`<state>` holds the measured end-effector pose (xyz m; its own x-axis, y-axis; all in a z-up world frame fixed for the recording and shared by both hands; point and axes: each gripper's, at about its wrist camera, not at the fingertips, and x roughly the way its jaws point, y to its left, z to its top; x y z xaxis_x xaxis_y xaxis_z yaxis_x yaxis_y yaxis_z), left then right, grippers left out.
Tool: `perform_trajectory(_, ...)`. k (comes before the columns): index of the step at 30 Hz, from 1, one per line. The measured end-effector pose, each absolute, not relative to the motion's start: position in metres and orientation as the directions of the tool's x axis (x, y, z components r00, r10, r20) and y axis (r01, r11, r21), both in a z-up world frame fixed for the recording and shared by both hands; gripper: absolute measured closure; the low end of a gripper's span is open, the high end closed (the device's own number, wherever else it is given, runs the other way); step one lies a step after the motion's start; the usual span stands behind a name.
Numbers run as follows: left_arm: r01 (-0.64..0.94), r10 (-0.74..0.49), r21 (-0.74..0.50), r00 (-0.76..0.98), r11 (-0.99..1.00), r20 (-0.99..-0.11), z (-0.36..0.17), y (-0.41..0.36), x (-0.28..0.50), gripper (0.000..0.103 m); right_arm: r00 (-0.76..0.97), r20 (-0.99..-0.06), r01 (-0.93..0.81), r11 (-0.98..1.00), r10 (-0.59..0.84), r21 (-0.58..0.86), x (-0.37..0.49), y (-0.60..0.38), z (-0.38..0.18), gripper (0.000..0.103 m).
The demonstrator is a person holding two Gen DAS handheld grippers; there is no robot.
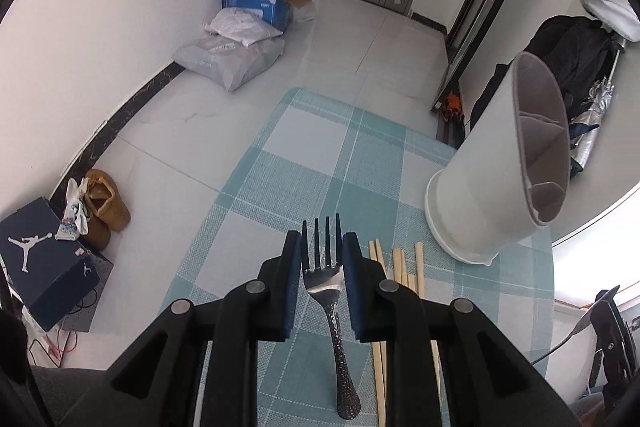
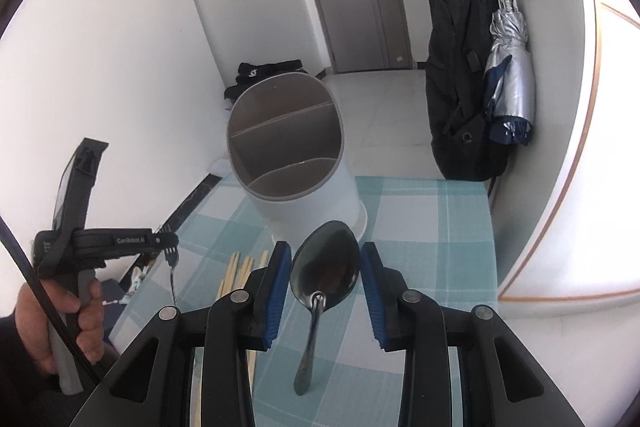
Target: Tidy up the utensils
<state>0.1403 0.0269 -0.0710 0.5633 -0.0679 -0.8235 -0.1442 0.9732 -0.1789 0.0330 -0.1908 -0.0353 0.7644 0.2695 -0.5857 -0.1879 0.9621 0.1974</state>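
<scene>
Left gripper pinches the fork across its head, pads touching both edges, tines pointing forward past the fingertips and the textured handle hanging back toward the camera. From the right wrist view the fork dangles handle-down below the left gripper, clear of the checked cloth. Just right of it, bamboo chopsticks lie loose on the cloth, long axes running roughly along the gripper's line. Farther right and ahead stands the white utensil holder, upright on the cloth, mouth open, inner dividers visible. Right gripper has its blue pads close on either side of the spoon bowl; narrow gaps seem to show on both sides, so I cannot tell whether it grips or merely brackets. Spoon's handle trails back toward the camera, bowl forward. Holder sits directly ahead of the right gripper, just beyond the spoon tip, and well to the right of the left one. Judgement: the right hand is nearer the holder, and both utensils must swing handle-down over a compartment.
</scene>
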Motion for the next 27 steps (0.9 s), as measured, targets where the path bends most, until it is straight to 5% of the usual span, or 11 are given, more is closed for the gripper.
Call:
perform_trajectory(13, 0.071, -0.106, -0.079, 0.754, 0.994, -0.649, -0.031, 0.010, 0.093, 0.090, 0.793, -0.565, -0.180, 0.974, 0.228, 0.139, 0.001, -0.173, -0.031, 0.069)
perform_trajectory(16, 0.092, -0.113, -0.065, 0.745, 0.994, -0.657, -0.032, 0.009, 0.091, 0.103, 0.797, -0.562, -0.176, 0.976, 0.219, 0.131, -0.004, -0.171, -0.030, 0.069)
perform_trajectory(27, 0.078, -0.211, -0.210, 0.635, 0.975, -0.743, -0.050, 0.039, 0.099, 0.103, 0.798, -0.560, -0.167, 0.974, 0.224, 0.152, -0.011, -0.172, -0.030, 0.069)
